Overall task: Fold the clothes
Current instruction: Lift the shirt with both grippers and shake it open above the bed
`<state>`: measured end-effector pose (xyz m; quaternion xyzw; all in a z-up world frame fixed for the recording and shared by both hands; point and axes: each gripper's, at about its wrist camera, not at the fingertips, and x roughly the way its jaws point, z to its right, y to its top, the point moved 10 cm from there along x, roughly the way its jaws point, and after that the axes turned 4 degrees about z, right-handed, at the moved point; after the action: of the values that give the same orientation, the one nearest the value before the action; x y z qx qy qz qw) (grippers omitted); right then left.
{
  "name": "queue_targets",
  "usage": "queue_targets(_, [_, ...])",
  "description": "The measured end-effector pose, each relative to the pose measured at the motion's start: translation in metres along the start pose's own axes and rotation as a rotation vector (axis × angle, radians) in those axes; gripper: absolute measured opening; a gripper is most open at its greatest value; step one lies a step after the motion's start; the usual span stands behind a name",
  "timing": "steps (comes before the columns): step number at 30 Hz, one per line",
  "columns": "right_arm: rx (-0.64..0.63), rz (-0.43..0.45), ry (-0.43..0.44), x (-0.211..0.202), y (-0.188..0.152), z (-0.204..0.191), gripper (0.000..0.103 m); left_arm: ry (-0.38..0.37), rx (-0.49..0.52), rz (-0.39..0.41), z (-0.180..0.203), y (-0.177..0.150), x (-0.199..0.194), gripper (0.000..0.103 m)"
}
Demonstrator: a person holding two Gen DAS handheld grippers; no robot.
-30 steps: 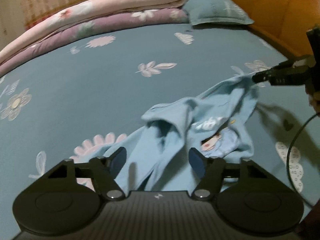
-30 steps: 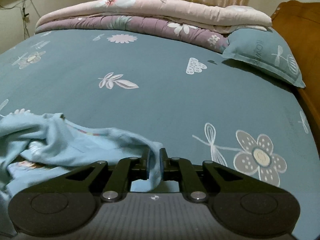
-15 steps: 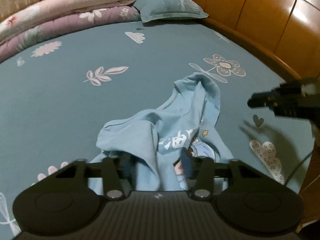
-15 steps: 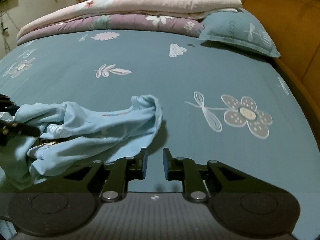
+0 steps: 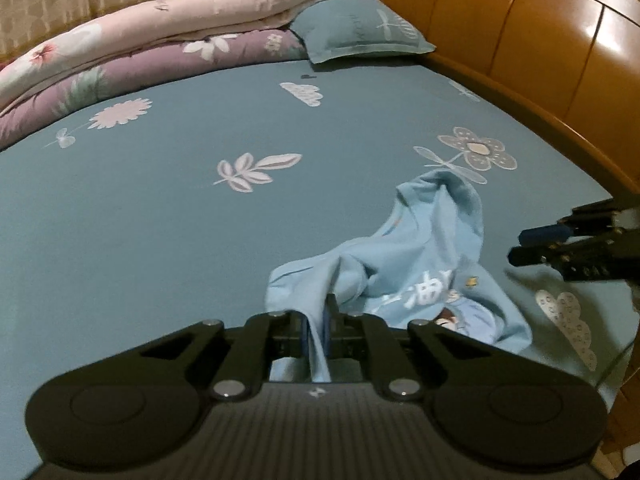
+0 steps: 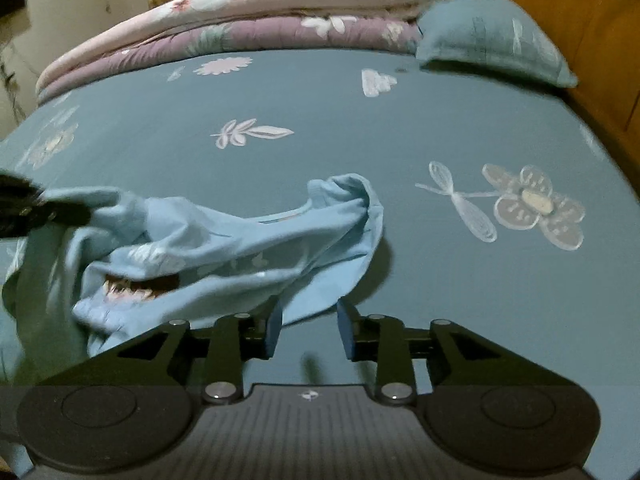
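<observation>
A light blue shirt (image 5: pixel 420 264) with a cartoon print lies crumpled on the teal bed sheet (image 5: pixel 200 220). My left gripper (image 5: pixel 318 320) is shut on a raised fold at the shirt's near edge, and the cloth runs down between its pads. In the right wrist view the left gripper (image 6: pixel 76 214) shows as a blurred dark shape at the shirt's (image 6: pixel 224 248) left end. My right gripper (image 6: pixel 308 322) has its jaws opening. The shirt's near edge lies just beyond its left finger (image 6: pixel 272 320), and the pads press on nothing. The right gripper (image 5: pixel 518 246) hovers to the right of the shirt.
Folded pink and purple quilts (image 5: pixel 160 40) and a teal pillow (image 5: pixel 360 32) sit at the far end of the bed. A wooden headboard (image 5: pixel 540 52) runs along the right side. The sheet carries printed flowers (image 6: pixel 532 204) and leaves.
My left gripper went from open around the cloth to shut on a fold. The right gripper let go of the shirt's end, drew back and opened; that end now rests on the sheet.
</observation>
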<state>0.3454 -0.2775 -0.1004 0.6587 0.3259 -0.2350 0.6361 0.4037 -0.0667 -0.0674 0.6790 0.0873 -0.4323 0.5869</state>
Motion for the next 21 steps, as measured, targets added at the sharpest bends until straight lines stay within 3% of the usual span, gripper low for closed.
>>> queue_targets(6, [0.085, 0.016, -0.079, 0.049, 0.017, 0.033, 0.036, -0.003, -0.015, 0.000, 0.000, 0.000, 0.003, 0.005])
queue_targets(9, [0.111, -0.004, -0.060, 0.067, 0.022, 0.039, 0.033, 0.006, -0.017, -0.005, -0.003, 0.002, 0.006, 0.005])
queue_targets(10, [0.109, -0.019, -0.053, 0.072, 0.023, 0.040, 0.008, 0.019, -0.006, -0.008, -0.005, 0.003, 0.007, 0.005])
queue_targets(11, [0.107, -0.033, -0.048, 0.077, 0.024, 0.041, 0.003, 0.039, 0.007, -0.009, -0.008, 0.004, 0.008, 0.005])
queue_targets(21, [-0.100, 0.046, -0.111, 0.061, 0.087, 0.028, 0.003, 0.213, 0.024, 0.024, -0.082, 0.038, 0.007, 0.002])
